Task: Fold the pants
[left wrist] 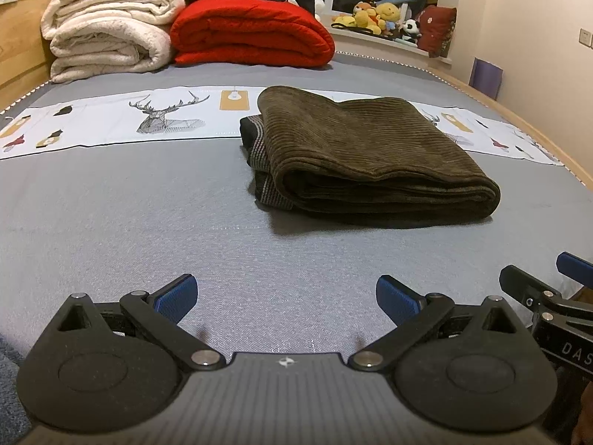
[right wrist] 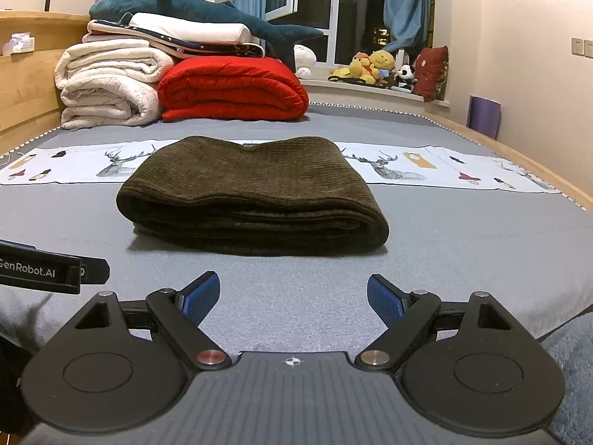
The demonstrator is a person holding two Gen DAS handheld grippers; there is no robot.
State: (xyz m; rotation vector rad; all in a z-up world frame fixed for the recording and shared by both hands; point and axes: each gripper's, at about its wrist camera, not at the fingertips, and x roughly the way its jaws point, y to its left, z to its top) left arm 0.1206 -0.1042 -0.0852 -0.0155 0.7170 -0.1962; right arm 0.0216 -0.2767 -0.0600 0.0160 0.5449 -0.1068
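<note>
The dark olive corduroy pants (left wrist: 370, 155) lie folded into a thick rectangular stack on the grey bed sheet (left wrist: 148, 222), with a striped dark waistband showing at the stack's left end. They also show in the right wrist view (right wrist: 252, 193), straight ahead. My left gripper (left wrist: 287, 298) is open and empty, low over the sheet, short of the pants and to their left. My right gripper (right wrist: 292, 298) is open and empty, just in front of the stack. Each gripper's edge shows in the other's view.
Folded white blankets (left wrist: 107, 33) and a red quilt (left wrist: 252, 33) are stacked at the head of the bed, with a plush shark (right wrist: 192, 7) on top. A deer-print cloth strip (left wrist: 122, 122) crosses the bed. Plush toys (right wrist: 374, 66) sit on the windowsill. The wooden bed frame (left wrist: 519, 111) runs along the right.
</note>
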